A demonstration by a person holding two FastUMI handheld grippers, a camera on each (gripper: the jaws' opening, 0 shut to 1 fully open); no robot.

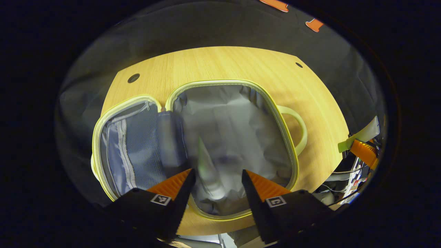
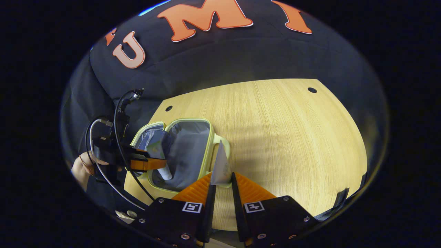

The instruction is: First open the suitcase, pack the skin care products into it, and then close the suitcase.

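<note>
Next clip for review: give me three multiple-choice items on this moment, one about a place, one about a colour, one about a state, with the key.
1. Where does the suitcase lie?
A. on the wooden table
B. on the floor
C. on a chair

2. What colour is the suitcase's rim?
A. red
B. pale yellow-green
C. black

3. What state is the suitcase in?
A. zipped shut
B. open, grey lining showing
C. standing upright

Key:
1 A: the wood surface surrounds it in the right gripper view.
2 B: the trim and handle are pale yellow-green.
3 B: both halves lie open, and the left tool hangs over the lining with a tube between its open fingers.
</note>
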